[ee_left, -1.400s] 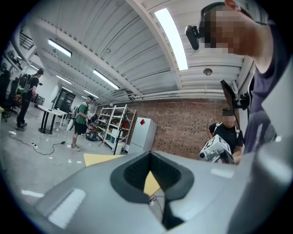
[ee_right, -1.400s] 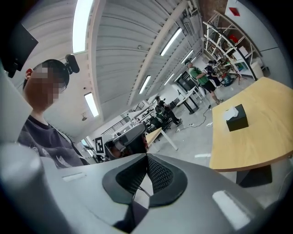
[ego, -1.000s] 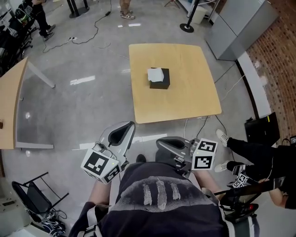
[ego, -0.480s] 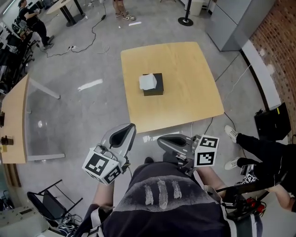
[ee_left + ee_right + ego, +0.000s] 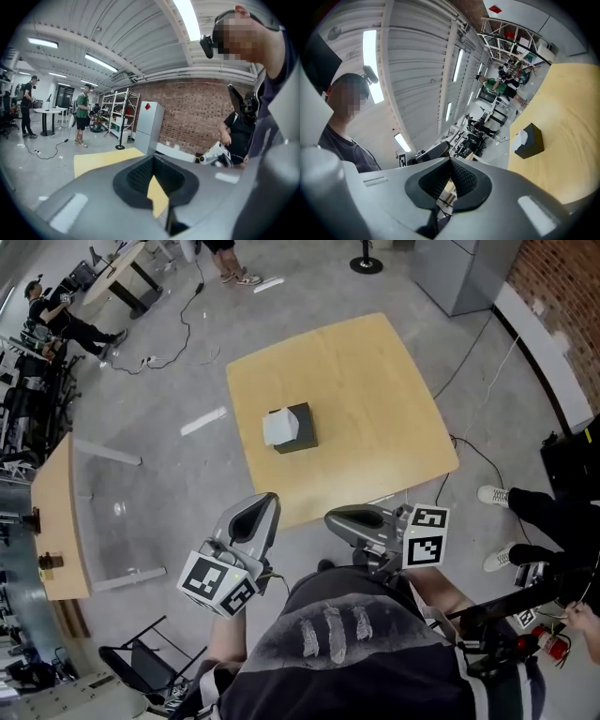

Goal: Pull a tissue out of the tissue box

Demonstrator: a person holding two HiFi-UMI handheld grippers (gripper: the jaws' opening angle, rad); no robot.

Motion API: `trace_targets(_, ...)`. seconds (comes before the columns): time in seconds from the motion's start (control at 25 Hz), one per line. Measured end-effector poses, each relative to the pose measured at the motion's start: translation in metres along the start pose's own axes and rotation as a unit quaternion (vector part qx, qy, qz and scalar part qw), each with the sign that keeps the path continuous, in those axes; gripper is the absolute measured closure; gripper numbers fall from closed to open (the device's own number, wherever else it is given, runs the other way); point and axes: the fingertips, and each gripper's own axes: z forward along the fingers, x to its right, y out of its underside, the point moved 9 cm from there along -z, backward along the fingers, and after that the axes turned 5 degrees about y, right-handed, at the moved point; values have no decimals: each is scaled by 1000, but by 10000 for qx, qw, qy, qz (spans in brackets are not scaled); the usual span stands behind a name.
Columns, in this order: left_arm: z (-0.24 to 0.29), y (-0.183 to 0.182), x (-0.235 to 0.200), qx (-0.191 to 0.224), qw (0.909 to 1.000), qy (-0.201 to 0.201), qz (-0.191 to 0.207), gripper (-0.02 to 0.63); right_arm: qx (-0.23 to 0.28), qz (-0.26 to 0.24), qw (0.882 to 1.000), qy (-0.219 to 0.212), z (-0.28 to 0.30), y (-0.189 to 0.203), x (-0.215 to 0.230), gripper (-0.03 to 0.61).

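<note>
The tissue box (image 5: 298,427) stands upright on the square wooden worktop (image 5: 375,399), left of its centre and well back from the near edge. A white tissue (image 5: 278,427) protrudes from the opening on its top. The tissue is not drawn out.

Compared with one second ago, the box has moved lower and further left in the head view, and the worktop appears rotated and closer. The box has not shifted on the worktop. The change comes from the person's own approach and turn, not from any contact.

The left hand-held gripper (image 5: 251,515) is held close to the body. Its tip now lies over the near corner of the worktop in the head view, where earlier it lay over bare floor (image 5: 178,465). Its jaws are pressed together with nothing between them. The right hand-held gripper (image 5: 353,519) is held level beside it, also near the worktop edge. Its jaws are likewise pressed together and empty. The right gripper view shows the box ahead and to the right.

Both grippers are well apart from the box. Judgement: the task is in the approach stage. A gripper must be spread before it can pinch the tissue.
</note>
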Motion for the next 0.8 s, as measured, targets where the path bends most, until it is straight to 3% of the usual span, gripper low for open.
trace_targets(0.32,40,-8,5,-140,9982,-574,48,614,-371,82,9984,-422,-9,-32,48,586)
trace_targets(0.56,57,-7,3,-245,9978,-619,34,614,-589,-40,9971,-488,-5,-42,59,586)
trace_targets(0.8,70,-11,-4,-199,9985,-498,67,614,-523,105,9983,-248,-15,-44,65,586)
